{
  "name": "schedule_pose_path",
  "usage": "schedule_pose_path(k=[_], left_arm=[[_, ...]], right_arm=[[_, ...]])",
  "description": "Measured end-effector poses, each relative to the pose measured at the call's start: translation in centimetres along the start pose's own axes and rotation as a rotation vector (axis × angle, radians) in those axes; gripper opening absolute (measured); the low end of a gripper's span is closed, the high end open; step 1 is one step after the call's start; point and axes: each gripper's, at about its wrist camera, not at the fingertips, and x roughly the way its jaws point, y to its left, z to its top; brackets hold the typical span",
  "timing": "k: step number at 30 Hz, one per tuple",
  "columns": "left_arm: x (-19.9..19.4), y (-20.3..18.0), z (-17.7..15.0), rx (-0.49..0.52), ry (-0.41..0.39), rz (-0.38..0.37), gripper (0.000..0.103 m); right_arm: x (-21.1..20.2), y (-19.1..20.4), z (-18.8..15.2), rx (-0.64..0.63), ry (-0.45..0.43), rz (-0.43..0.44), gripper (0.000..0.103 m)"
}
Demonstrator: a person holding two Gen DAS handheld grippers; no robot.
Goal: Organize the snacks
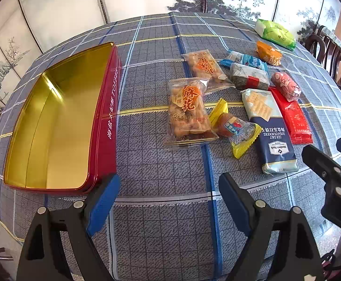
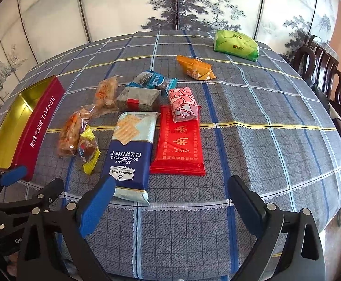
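A red toffee tin [image 1: 104, 126] with a bare gold inside lies open at the table's left, also seen as the tin [image 2: 41, 126] in the right wrist view. Several wrapped snacks lie in a cluster to its right: two clear packs of fried twists [image 1: 188, 110], a yellow-ended candy [image 1: 234, 128], a blue soda cracker pack [image 2: 129, 149], a red pack [image 2: 178, 145], a pink pack [image 2: 182, 104], an orange pack [image 2: 196, 68]. My left gripper [image 1: 169, 199] is open near the tin's front corner. My right gripper [image 2: 171, 201] is open, just in front of the cracker pack. Neither holds anything.
A green tissue pack [image 2: 236, 44] sits at the far right of the checked tablecloth [image 2: 264, 121]. Dark wooden chairs [image 2: 329, 79] stand along the right side. A painted folding screen [image 2: 175, 4] closes off the back. The right gripper's black body [image 1: 334, 180] shows at the left view's right edge.
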Motion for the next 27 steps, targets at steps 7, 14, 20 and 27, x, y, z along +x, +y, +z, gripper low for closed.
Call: schedule_pose_path(k=[7, 14, 20, 27], left_arm=[[0.0, 0.0, 0.0, 0.002, 0.002, 0.003, 0.084], [-0.1, -0.2, 0.1, 0.012, -0.005, -0.001, 0.084], [0.1, 0.0, 0.5, 0.001, 0.000, -0.019, 0.084], [-0.4, 0.0, 2.0, 0.009, -0.042, -0.052, 0.084]], right_arm=[[0.0, -0.5, -0.1, 0.022, 0.001, 0.006, 0.095], [0.1, -0.7, 0.0, 0.030, -0.001, 0.005, 0.095], [0.2, -0.7, 0.2, 0.026, 0.000, -0.002, 0.093], [1.3, -1.7, 2.0, 0.042, 0.011, 0.031, 0.087]])
